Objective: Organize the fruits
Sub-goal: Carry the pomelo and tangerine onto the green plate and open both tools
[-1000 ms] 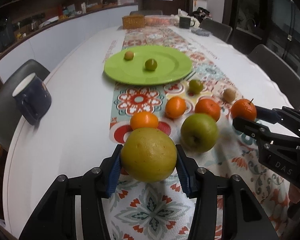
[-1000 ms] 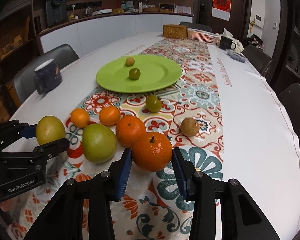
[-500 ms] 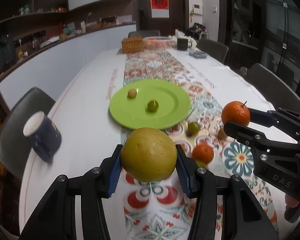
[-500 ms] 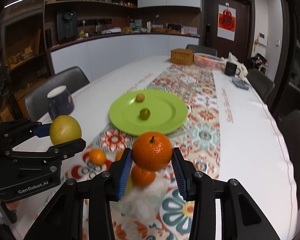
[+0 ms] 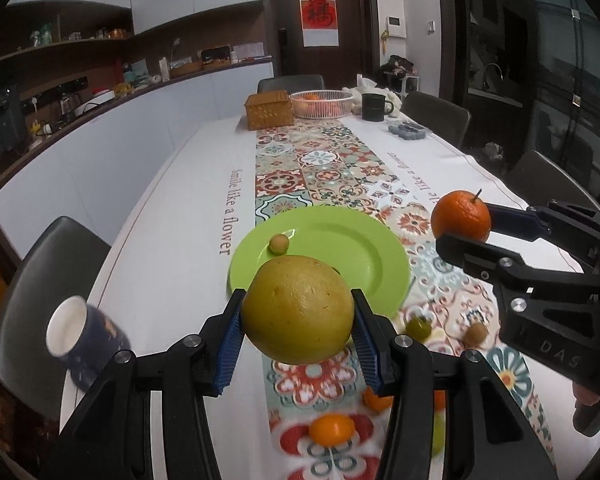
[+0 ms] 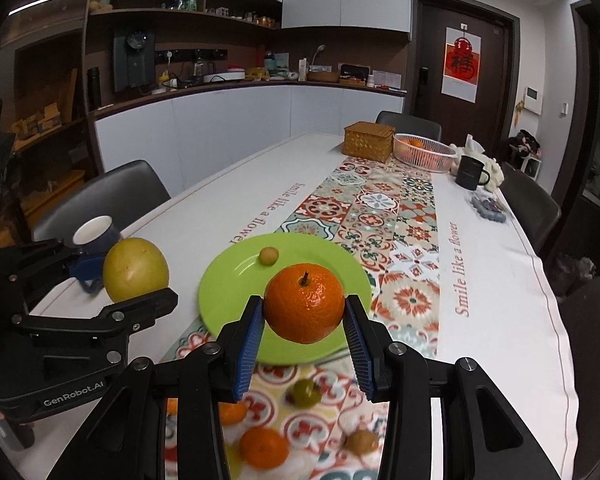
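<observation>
My left gripper is shut on a large yellow-green citrus and holds it in the air before the green plate; both also show in the right wrist view. My right gripper is shut on an orange with a stem, held above the plate's near part; it shows in the left wrist view. A small tan fruit lies on the plate. Small oranges, a small green fruit and a brown fruit lie on the patterned runner below.
A dark blue mug stands at the table's left edge. At the far end are a wicker box, a pink basket with oranges and a black mug. Grey chairs ring the table.
Both grippers have risen from the runner with their fruits and moved forward toward the plate. The fruits left on the runner now lie lower in both views.
</observation>
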{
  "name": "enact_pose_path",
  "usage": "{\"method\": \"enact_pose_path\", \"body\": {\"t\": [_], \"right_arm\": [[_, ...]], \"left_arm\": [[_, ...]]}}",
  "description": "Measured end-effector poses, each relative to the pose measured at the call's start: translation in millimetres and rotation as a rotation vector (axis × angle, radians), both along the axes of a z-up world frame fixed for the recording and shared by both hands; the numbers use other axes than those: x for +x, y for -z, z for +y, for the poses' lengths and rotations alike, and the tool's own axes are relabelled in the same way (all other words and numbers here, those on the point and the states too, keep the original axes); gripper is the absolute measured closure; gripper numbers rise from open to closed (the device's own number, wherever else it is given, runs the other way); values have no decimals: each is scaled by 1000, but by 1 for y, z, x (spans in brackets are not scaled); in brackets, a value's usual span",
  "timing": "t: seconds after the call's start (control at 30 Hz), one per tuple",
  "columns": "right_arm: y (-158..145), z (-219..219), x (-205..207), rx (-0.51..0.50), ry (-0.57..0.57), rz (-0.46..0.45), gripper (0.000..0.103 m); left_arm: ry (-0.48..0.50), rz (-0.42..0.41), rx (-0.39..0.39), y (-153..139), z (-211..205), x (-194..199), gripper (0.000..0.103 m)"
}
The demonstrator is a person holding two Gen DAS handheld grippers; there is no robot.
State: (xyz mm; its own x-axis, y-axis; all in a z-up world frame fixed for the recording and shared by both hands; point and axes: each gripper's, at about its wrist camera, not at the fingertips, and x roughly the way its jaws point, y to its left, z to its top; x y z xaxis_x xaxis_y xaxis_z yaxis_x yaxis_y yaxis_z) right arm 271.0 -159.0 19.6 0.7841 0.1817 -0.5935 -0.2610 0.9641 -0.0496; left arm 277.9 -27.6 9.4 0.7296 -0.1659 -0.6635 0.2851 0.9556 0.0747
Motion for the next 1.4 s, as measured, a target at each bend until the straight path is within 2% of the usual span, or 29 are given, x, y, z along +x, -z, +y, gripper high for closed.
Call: {"method": "enact_pose_path", "body": {"t": [0.23,0.4,0.6,0.87,0.93,1.0,1.07,1.2,1.4], "right_arm": [[15,3,46,-27,-3,57,61],[39,5,72,-18,-3,136,61],[66,8,84,-30,-19,199,61],[78,9,91,-31,-15,235,61],[79,8,92,-37,0,242,59],[77,5,89,-23,15,234,52],[73,2,84,-11,27,225,50],[63,-6,66,5,49,192,50],[43,-9,26,-6,52,115,46]], "left_arm": [[6,54,-3,17,-1,44,54],[5,125,-16,41,1,69,54],[14,188,3,68,-1,82,54],[15,242,16,85,-4,93,53],[10,236,22,85,-4,92,46],[-13,207,21,80,0,89,36],[-20,199,0,75,5,84,35],[-55,181,15,67,10,69,34],[-46,126,40,48,9,28,31]]}}
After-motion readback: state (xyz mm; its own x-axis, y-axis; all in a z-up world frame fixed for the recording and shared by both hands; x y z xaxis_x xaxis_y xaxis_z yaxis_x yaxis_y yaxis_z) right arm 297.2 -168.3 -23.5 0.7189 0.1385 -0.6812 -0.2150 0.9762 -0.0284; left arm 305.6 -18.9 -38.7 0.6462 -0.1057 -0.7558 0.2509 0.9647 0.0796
